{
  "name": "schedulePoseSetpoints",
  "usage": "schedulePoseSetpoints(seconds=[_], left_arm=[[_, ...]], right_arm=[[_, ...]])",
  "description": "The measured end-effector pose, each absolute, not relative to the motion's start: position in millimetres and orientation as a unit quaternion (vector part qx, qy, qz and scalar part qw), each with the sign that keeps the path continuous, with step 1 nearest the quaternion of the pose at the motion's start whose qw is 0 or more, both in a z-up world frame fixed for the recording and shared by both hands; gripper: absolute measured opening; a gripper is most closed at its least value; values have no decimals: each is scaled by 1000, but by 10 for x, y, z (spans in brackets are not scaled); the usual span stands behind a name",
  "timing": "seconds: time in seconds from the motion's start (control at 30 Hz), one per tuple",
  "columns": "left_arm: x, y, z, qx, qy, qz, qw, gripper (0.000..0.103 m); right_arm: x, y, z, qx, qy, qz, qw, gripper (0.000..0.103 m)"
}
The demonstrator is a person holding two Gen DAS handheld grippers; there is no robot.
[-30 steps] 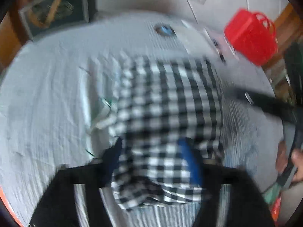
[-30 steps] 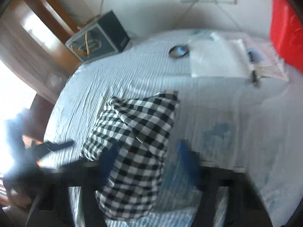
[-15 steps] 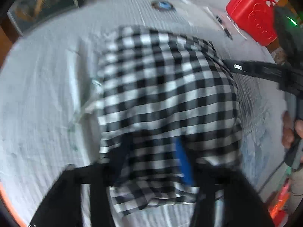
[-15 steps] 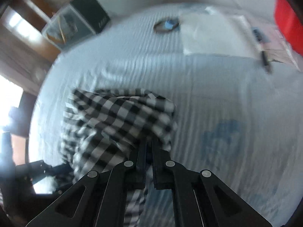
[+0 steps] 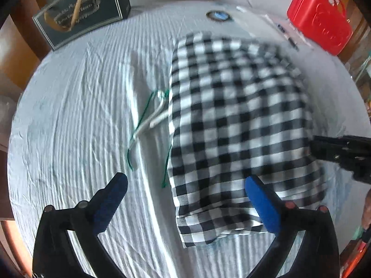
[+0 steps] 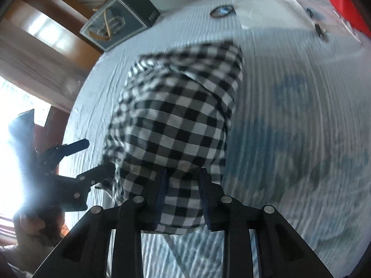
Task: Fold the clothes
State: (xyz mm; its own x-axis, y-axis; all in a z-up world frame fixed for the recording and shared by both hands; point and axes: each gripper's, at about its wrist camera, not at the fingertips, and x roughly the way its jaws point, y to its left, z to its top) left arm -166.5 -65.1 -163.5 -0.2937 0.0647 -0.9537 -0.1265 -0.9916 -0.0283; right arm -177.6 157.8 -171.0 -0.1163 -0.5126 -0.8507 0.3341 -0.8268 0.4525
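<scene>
The white striped sheet [image 5: 69, 115] carries the checked garment [image 5: 231, 120], folded, mid-surface. My left gripper [image 5: 185, 192] has just spread fully, gripping nothing. My right gripper [image 6: 183, 199] has just parted slightly; cloth lies between its pads, unpinched.

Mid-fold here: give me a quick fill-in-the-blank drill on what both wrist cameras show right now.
1. The black-and-white checked cloth lies on a ____ ribbed sheet.
2. The left claw stands wide ____, its pads clear of the cloth.
3. The moulded plastic carry basket at the far edge is ____.
4. Cloth sits between the pads of the ____ claw.

Missing: white; open; red; right
</scene>
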Motion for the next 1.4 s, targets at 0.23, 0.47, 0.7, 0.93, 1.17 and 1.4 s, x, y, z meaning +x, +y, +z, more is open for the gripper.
schedulePoseSetpoints(seconds=[0.23, 0.47, 0.7, 0.93, 1.17, 1.4], left_arm=[[-1630, -851, -1670, -593, -34, 801, 76, 103], [-1932, -957, -1663, -581, -74, 807, 75, 103], [-2119, -783, -1932, -603, -80, 789, 87, 103], [-2092, -686, -1885, -604, -70, 788, 97, 83], [-2099, -562, -1858, -607, -43, 788, 97, 52], [-2100, -569, -1866, -604, -41, 789, 104, 52]], right_arm=[[-1764, 1724, -1638, 600, -72, -752, 263, 69], [-1919, 1880, -1610, 587, -119, -762, 248, 87], [-2147, 1774, -1723, 588, -152, -759, 235, 94], [-2432, 1605, -1895, 597, -162, -751, 231, 97], [-2469, 1394, -2028, 607, -153, -734, 264, 64], [-2487, 1364, -2094, 614, -150, -728, 266, 63]])
